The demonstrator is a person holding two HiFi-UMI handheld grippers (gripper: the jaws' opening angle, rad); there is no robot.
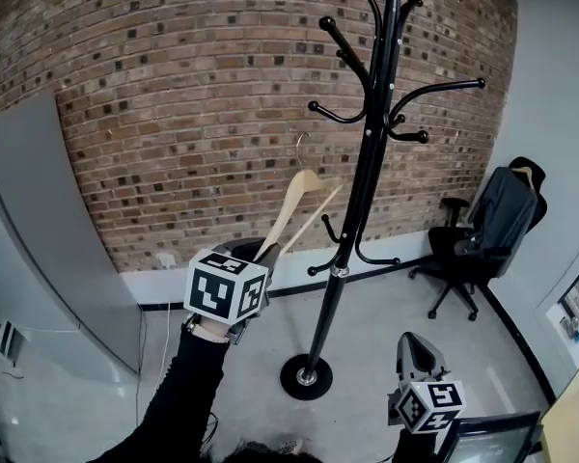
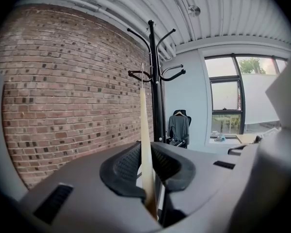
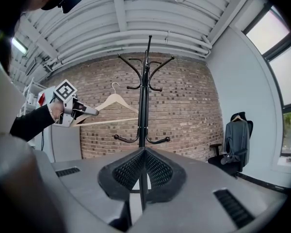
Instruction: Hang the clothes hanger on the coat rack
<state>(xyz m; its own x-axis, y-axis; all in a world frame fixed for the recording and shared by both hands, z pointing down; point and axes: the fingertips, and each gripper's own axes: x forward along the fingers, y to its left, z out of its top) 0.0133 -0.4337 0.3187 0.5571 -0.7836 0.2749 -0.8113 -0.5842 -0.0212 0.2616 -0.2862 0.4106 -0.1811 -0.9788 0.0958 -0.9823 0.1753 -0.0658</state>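
Note:
My left gripper (image 1: 268, 251) is shut on one end of a pale wooden clothes hanger (image 1: 304, 193). The hanger slants up and to the right, with its metal hook (image 1: 299, 148) uppermost. It is still left of the black coat rack (image 1: 367, 162) and apart from it. In the left gripper view the hanger (image 2: 144, 130) runs edge-on between the pads of the left gripper (image 2: 148, 178), with the rack (image 2: 156, 91) just behind. My right gripper (image 1: 417, 340) hangs low, right of the rack's round base (image 1: 306, 375). It is shut (image 3: 144, 166) with nothing in it.
A brick wall (image 1: 193, 114) stands behind the rack. An office chair with a grey jacket (image 1: 492, 225) is at the far right. A grey panel (image 1: 39, 230) leans at the left. A dark screen edge (image 1: 487, 440) shows at the bottom right.

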